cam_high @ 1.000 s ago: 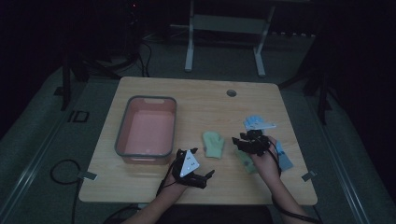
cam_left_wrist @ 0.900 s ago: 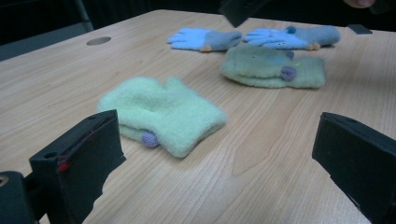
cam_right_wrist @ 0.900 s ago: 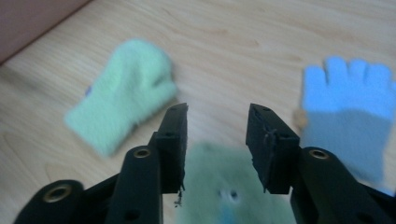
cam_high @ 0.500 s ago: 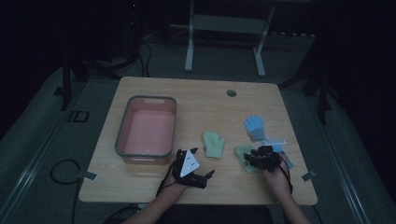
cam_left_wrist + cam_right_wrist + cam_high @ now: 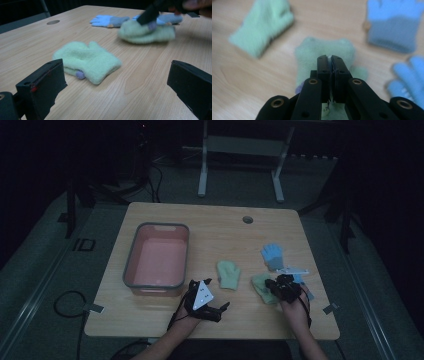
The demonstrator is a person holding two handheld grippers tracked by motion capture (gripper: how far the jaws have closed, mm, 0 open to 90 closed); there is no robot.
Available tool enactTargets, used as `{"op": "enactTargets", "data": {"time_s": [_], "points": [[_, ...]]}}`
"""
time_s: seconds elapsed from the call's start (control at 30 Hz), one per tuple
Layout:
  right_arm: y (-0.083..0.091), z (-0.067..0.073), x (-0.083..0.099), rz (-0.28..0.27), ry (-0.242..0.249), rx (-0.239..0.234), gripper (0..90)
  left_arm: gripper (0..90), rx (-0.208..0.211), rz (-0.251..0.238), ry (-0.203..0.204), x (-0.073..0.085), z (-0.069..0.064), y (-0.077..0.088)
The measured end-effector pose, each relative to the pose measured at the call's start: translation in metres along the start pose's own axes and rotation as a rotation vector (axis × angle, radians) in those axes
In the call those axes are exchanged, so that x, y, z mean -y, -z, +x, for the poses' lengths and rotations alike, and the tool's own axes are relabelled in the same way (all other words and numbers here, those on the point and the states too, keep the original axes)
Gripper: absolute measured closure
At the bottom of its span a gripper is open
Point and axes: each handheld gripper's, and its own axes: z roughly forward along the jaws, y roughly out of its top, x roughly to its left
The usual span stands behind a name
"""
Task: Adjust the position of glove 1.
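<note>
Two pale green mittens and two blue gloves lie on the wooden table [image 5: 210,232]. My right gripper [image 5: 272,286] [image 5: 331,60] is over the right-hand green mitten [image 5: 260,286] [image 5: 317,52]. Its jaws have just been closing and now stand shut, pinching that mitten's fabric near the cuff. In the left gripper view the same mitten [image 5: 145,33] looks bunched under the right gripper [image 5: 150,15]. My left gripper [image 5: 218,294] [image 5: 117,72] rests open near the front edge, facing the other green mitten [image 5: 228,274] [image 5: 87,60] without touching it.
A pink bin [image 5: 131,255] with a grey rim stands at the table's left. One blue glove [image 5: 272,255] [image 5: 394,25] lies behind the held mitten. A second blue glove [image 5: 302,282] [image 5: 409,77] lies partly under my right hand. A cable hole [image 5: 247,219] is at the back.
My right gripper has shifted a little toward the near edge, away from the blue glove, and its jaws have closed on the right-hand green mitten. The left gripper has not moved.
</note>
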Motion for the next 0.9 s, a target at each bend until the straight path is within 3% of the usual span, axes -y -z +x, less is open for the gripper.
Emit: {"op": "enactTargets", "data": {"time_s": [0.07,0.23,0.4,0.43,0.6,0.63,0.9], "points": [[0.005,0.003,-0.011,-0.020,-0.018,0.002,86.4,1.8,0.000,0.000,0.000,0.000,0.000,0.000],[0.004,0.012,-0.032,-0.072,-0.065,0.067,86.4,1.8,0.000,-0.002,0.000,0.000,0.000,0.000],[-0.010,0.020,-0.043,-0.085,-0.099,0.094,86.4,1.8,-0.003,-0.015,0.010,0.001,0.001,0.001],[-0.015,0.020,-0.045,-0.088,-0.126,0.105,86.4,1.8,-0.003,-0.017,0.012,0.001,0.001,0.002],[-0.021,0.022,-0.045,-0.092,-0.154,0.113,86.3,1.8,0.002,-0.018,0.014,0.001,0.001,0.002],[-0.030,0.024,-0.043,-0.084,-0.160,0.135,86.3,1.8,0.000,-0.019,0.014,0.001,0.001,0.002],[-0.057,0.024,-0.029,-0.033,-0.181,0.150,81.9,1.8,0.015,-0.016,0.018,0.001,0.001,0.001]]}}
